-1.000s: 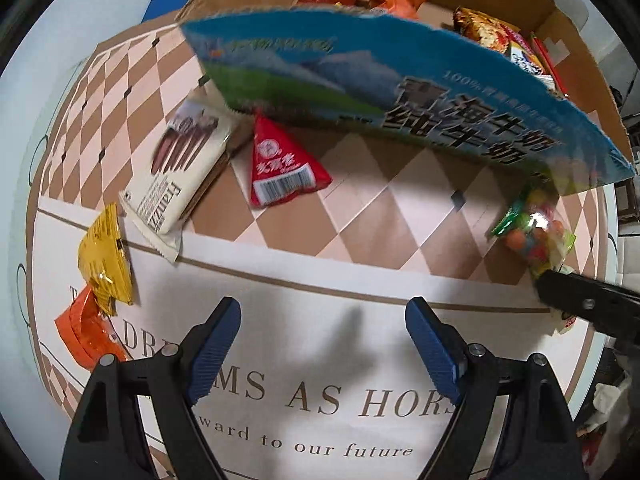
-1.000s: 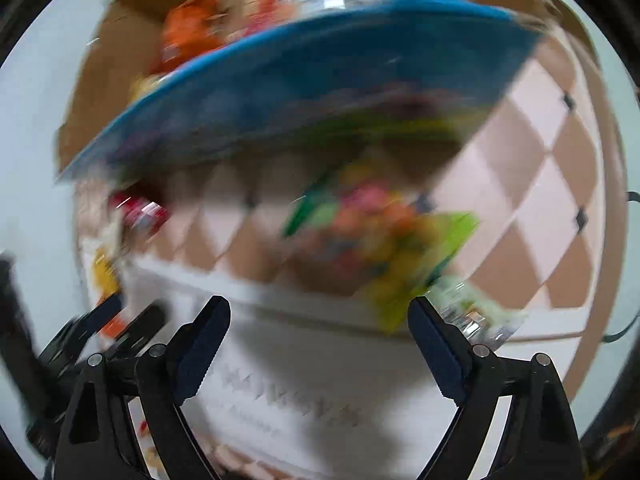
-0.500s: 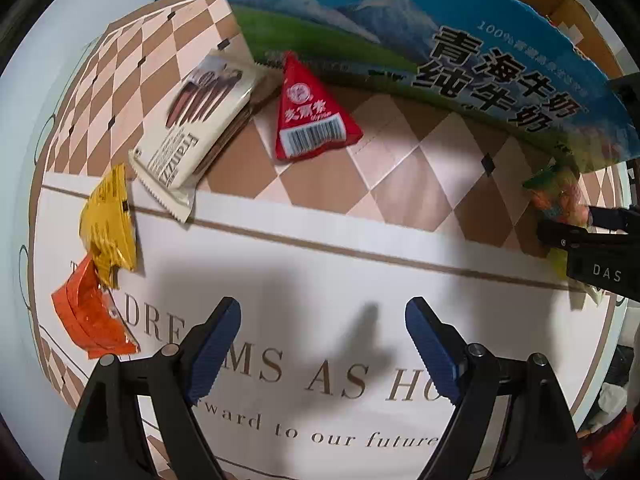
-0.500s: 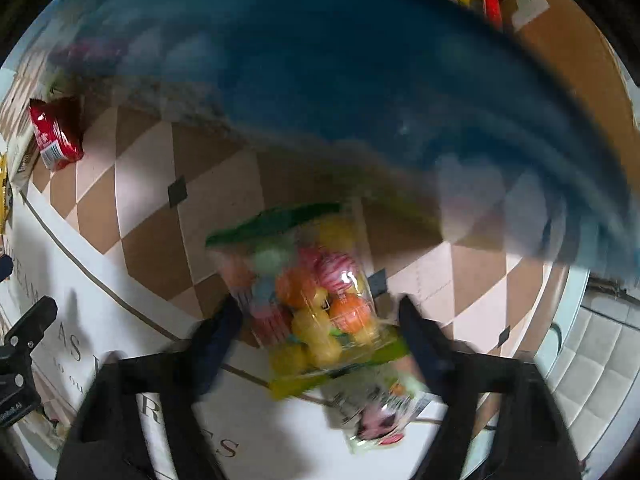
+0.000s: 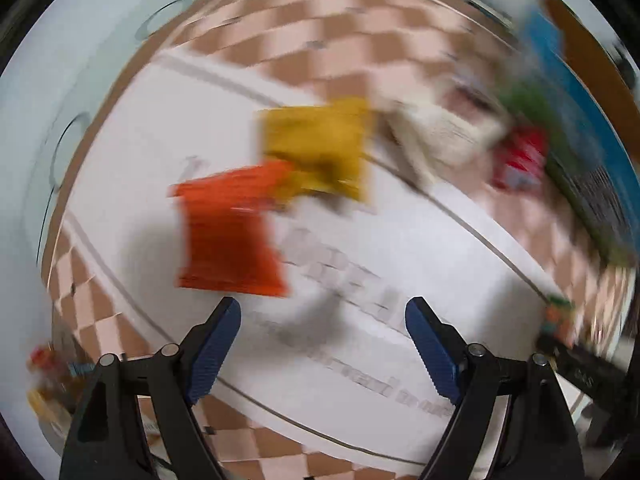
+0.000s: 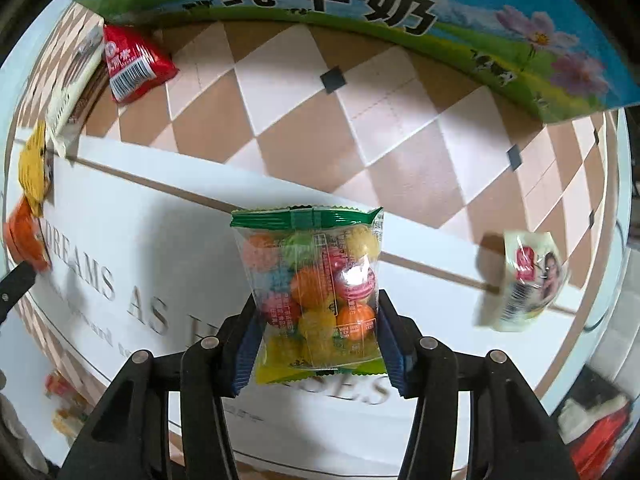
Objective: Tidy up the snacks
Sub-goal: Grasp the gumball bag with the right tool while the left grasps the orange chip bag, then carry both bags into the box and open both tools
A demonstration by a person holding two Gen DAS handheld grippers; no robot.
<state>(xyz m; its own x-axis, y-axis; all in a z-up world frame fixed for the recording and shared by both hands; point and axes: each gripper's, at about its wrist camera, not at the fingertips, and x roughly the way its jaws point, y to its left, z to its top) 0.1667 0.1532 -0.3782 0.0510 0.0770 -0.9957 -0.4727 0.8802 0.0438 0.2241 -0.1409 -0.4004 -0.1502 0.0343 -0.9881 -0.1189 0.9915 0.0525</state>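
My right gripper [image 6: 316,344] is shut on a clear bag of coloured candy balls [image 6: 316,284] with a green top, held above the white tablecloth. My left gripper [image 5: 324,344] is open and empty; its view is blurred. Just ahead of it lie an orange packet [image 5: 228,232] and a yellow packet [image 5: 320,144]. A white wafer pack [image 5: 444,132] and a red triangular packet [image 5: 520,156] lie further right. The blue milk carton box flap [image 6: 360,4] hangs at the top of the right wrist view.
A small pale packet [image 6: 524,280] with a face on it lies right of the candy bag. The red packet [image 6: 132,64], yellow packet [image 6: 34,168] and orange packet [image 6: 22,236] show at left. The round table's edge [image 5: 48,148] curves at left.
My right gripper has closed on the candy bag and lifted it. My left gripper has swung left to face the orange and yellow packets.
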